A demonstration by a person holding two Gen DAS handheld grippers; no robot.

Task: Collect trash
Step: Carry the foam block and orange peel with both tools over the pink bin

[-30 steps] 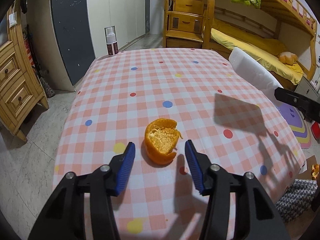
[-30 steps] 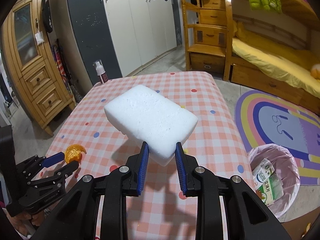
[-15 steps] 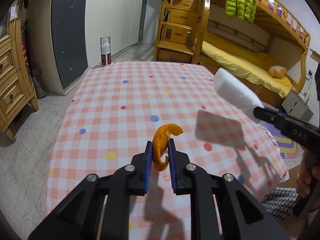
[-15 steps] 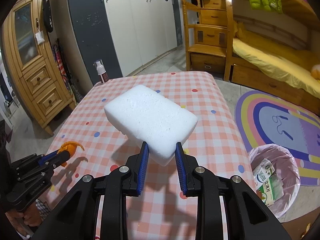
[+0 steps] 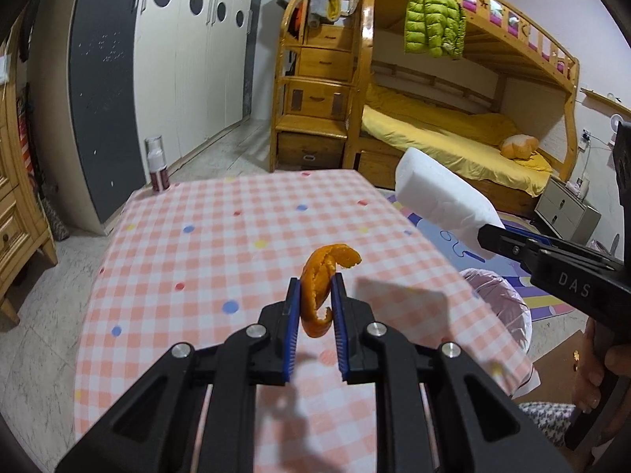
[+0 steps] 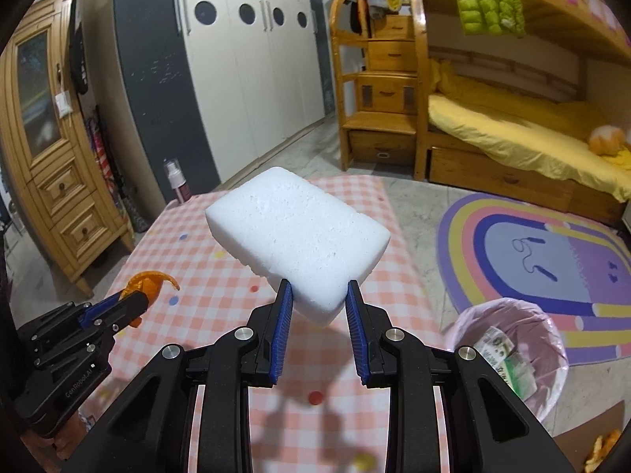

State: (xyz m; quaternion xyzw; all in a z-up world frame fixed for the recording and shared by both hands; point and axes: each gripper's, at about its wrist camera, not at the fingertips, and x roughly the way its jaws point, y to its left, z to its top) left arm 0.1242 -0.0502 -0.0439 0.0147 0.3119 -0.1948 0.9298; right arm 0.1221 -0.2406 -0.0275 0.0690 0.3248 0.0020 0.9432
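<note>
My left gripper [image 5: 315,295] is shut on an orange peel [image 5: 321,276] and holds it in the air above the pink checked tablecloth [image 5: 221,260]. The peel also shows in the right wrist view [image 6: 150,282], at the left gripper's tips [image 6: 136,295]. My right gripper [image 6: 318,299] is shut on a white foam block [image 6: 295,232], held above the table's right side. The block also shows in the left wrist view [image 5: 441,201]. A bin with a pink bag [image 6: 548,339] stands on the floor to the right of the table, with trash inside.
A spray bottle [image 5: 157,169] stands at the table's far left corner. A rainbow rug [image 6: 552,244] lies beyond the bin. A wooden bunk bed [image 5: 453,126] stands at the back right, a wooden cabinet [image 6: 51,165] at the left. Peel scraps [image 6: 603,449] lie on the floor at bottom right.
My left gripper closed on the orange peel and lifted it off the tablecloth. My right gripper, still holding the foam block, has risen and moved right towards the bin.
</note>
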